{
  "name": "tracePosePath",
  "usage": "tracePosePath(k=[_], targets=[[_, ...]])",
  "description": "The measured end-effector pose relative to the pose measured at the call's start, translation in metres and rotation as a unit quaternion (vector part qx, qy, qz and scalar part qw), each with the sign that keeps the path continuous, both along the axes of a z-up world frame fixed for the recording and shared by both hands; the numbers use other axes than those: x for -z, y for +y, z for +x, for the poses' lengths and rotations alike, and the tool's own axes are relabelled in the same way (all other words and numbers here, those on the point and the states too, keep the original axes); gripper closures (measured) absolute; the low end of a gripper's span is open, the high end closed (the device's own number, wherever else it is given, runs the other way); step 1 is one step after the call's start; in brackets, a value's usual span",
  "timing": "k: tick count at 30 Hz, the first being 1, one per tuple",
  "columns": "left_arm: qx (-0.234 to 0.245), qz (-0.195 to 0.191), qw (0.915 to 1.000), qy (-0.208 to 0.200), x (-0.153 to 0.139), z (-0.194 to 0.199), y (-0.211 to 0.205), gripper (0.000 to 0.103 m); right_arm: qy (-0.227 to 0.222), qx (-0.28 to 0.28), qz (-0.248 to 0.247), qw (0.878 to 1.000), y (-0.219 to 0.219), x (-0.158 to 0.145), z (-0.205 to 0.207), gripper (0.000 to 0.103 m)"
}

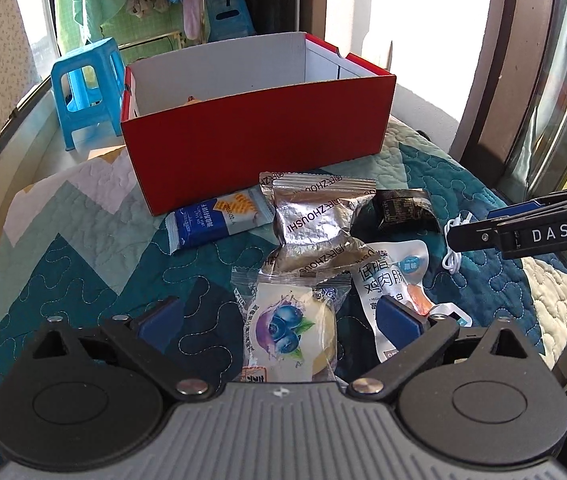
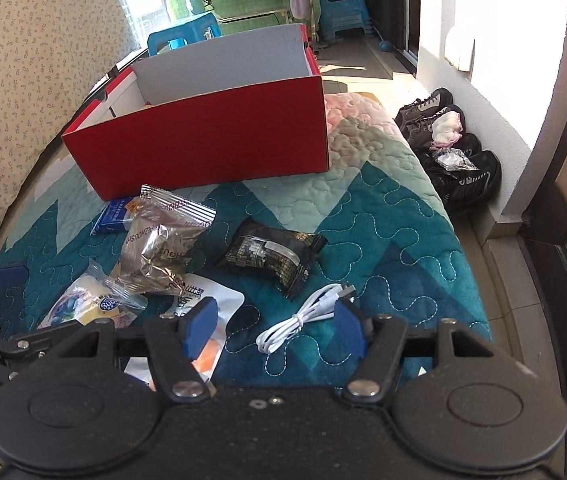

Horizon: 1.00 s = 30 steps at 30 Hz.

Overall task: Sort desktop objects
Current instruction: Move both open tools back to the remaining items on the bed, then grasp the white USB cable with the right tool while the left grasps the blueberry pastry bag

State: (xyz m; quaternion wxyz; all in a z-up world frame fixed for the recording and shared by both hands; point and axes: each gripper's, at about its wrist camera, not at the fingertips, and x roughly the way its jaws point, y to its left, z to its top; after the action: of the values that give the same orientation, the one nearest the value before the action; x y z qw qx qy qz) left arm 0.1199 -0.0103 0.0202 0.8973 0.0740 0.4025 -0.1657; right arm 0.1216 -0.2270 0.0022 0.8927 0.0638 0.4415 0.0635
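Several snack packets lie on the quilt in front of an open red box. My left gripper is open wide just above a blueberry packet, its pads on either side and not touching it. Beyond it lie a silver packet, a blue cracker packet, a black packet and a white chicken pouch. My right gripper is open over a coiled white cable, which lies between its pads untouched. The black packet sits just past the cable.
A teal and white quilt covers the surface. A blue stool stands behind the box on the left. Several shoes line the wall on the floor to the right. The two grippers are side by side, close together.
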Motion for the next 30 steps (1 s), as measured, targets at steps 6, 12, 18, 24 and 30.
tracePosePath(k=[6,12,18,24,30], targets=[[-0.001,0.0,1.0,0.006,0.01,0.003,-0.001,0.0,0.018,0.014,-0.004,1.0,0.0,0.016,0.005,0.039],[-0.004,0.005,0.9999,0.015,0.02,0.009,-0.003,0.0,0.026,0.042,-0.003,0.999,0.0,0.025,0.011,0.039],[-0.002,0.018,0.9998,0.008,0.03,0.008,-0.006,0.0,0.033,0.054,-0.005,0.998,0.002,0.032,0.016,0.039],[-0.011,0.009,0.9998,0.01,0.036,0.009,0.0,0.001,0.028,0.05,-0.031,0.998,0.007,0.033,0.015,0.045],[-0.009,0.01,0.9999,0.005,0.036,0.007,0.0,0.005,0.025,0.042,-0.064,0.997,0.01,0.032,0.012,0.06]])
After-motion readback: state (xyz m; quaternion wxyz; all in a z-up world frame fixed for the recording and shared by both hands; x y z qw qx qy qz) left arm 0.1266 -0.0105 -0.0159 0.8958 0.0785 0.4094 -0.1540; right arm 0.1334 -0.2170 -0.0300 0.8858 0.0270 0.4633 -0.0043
